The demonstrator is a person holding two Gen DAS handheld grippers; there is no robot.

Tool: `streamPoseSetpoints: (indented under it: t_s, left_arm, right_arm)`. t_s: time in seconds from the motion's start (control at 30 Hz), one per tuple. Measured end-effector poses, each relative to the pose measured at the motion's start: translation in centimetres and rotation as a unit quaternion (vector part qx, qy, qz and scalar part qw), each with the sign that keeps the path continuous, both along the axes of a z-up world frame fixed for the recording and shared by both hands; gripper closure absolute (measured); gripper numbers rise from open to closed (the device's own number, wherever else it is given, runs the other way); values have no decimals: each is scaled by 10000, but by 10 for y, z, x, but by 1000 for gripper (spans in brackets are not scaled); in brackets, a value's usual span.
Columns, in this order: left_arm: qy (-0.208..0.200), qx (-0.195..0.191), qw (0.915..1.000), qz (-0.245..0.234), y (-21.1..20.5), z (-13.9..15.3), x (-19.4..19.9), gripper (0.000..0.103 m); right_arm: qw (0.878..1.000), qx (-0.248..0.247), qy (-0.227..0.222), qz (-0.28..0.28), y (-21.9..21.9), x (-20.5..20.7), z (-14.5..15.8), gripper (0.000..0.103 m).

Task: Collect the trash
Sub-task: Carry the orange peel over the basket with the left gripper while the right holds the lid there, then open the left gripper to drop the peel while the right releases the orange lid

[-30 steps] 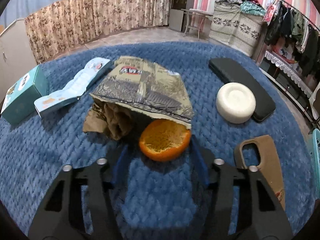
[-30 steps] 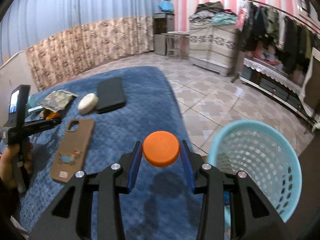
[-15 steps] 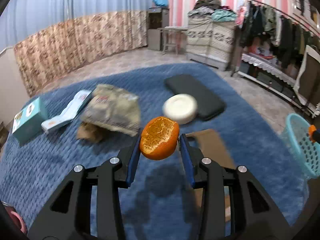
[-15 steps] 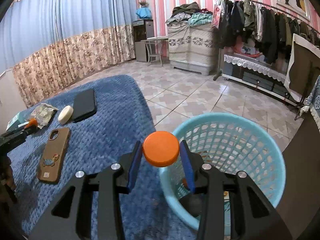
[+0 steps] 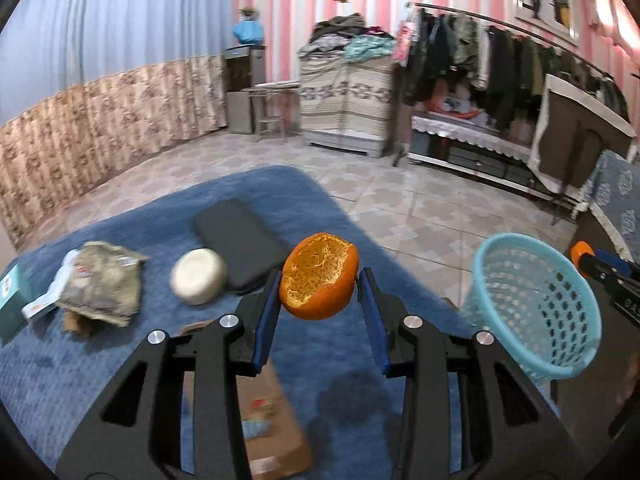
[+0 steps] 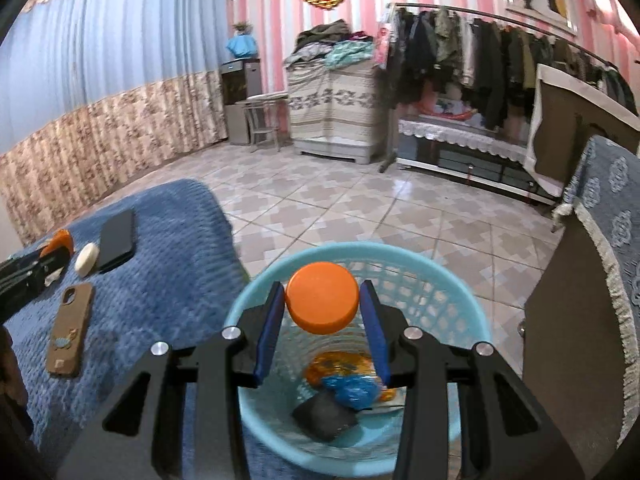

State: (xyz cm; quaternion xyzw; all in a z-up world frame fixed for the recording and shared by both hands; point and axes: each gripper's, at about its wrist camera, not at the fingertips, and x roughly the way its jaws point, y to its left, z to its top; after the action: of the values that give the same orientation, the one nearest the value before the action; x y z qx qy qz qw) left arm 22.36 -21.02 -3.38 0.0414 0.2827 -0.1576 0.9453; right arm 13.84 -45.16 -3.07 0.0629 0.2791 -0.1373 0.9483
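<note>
The round light-blue plastic mesh basket (image 6: pixel 448 280) gapes open-topped – a wooden cabinet (image 6: pixel 568 340) crowds its right; tiled floor (image 6: pixel 340 208) beyond lies bare.

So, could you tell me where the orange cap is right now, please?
The orange cap is clamped in the right gripper, above the open blue basket; the left wrist view shows it at far right, beyond the basket.

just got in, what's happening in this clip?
A person with a gripper in each hand is clearing trash off a blue blanket. The right gripper holds an orange cap over the bin, which already has trash in it. The left gripper holds an orange peel above the blanket, short of the bin.
</note>
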Motion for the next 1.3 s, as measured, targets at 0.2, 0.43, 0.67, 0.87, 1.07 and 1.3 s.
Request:
streamPoseSetpoints:
  t_s: [0.2, 0.43, 0.67, 0.87, 1.07, 1.3]
  left_arm:
    - [-93, 59, 9994, -332, -40, -4, -7, 65]
    - [-111, 40, 9983, -578, -75, -6, -6, 65]
    - [-152, -75, 9953, -953, -113, -8, -8, 63]
    - [-35, -96, 9910, -1337, -147, -18, -12, 63]
    - [17, -28, 9857, -1683, -180, -27, -13, 63]
    - [21, 26, 9846, -1746, -195, -29, -4, 28]
  right_arm:
    - [9995, -53, 30, -322, -25, -8, -3, 64]
    - [9983, -33, -15, -585, -48, -17, -4, 64]
    - [9970, 62, -63, -763, -67, -22, -5, 64]
    - [9952, 217, -69, -948, -85, -27, -9, 64]
    - [9938, 349, -95, -1049, -99, -26, -12, 64]
    - [9932, 388, -48, -1092, -103, -25, -17, 64]
